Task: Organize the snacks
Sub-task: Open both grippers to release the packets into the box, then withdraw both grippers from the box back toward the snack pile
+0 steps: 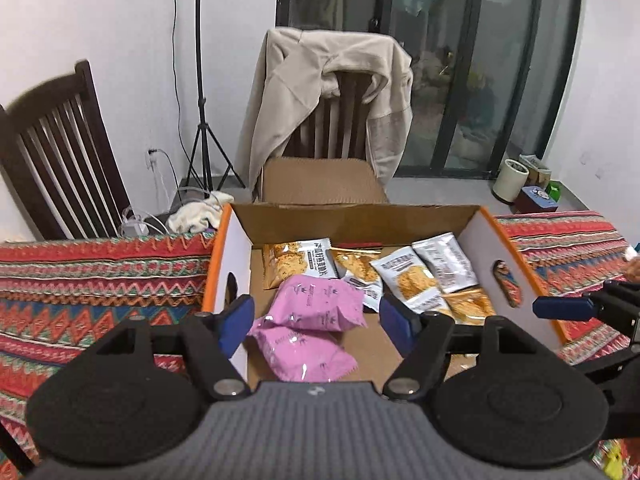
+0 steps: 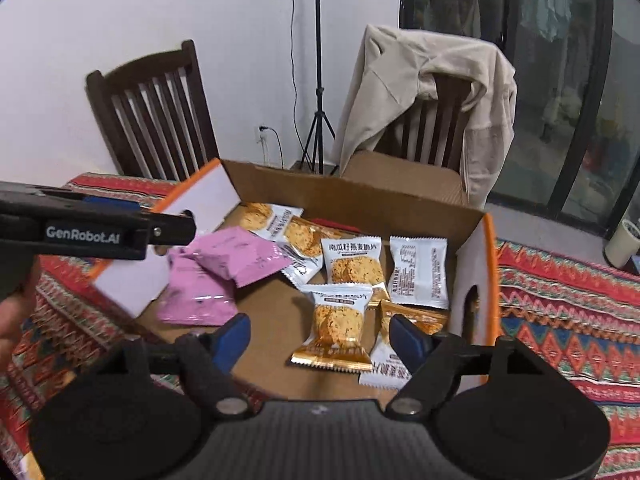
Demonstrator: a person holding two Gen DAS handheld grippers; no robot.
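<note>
Left gripper (image 1: 316,322): jaws apart, nothing clamped; blue fingertips (image 1: 236,324) spread above near end of box.

Right gripper (image 2: 320,340): jaws apart, nothing clamped; blue fingertips (image 2: 234,338) spread over near right part of box.

Pink snack packs (image 1: 306,330): two, overlapping, between and just beyond left gripper's fingertips, lying on box floor; in right wrist view beyond and to left of that gripper's left finger.

Oat crisp packets (image 2: 338,330): white-and-gold, several; nearest one between right gripper's fingertips and just beyond, flat on box floor; another partly under right finger; the rest scattered farther on, some face down, toward far wall.

Cardboard box (image 1: 352,216): open-topped, orange-edged white side walls with hand-holes, brown floor; holds all packets in view; surrounds both pairs of fingertips.

Patterned tablecloth (image 1: 100,280): red zigzag weave, under box, spreading left and right of fingers.

Chair with beige jacket (image 1: 332,92): beyond far wall of box, jacket draped over backrest.

Dark slatted chair (image 1: 56,156): beyond and left of fingers.

Tripod stand (image 1: 200,100): against white wall, between the two chairs.

Glass sliding door (image 1: 480,60): farthest, behind jacketed chair.
</note>
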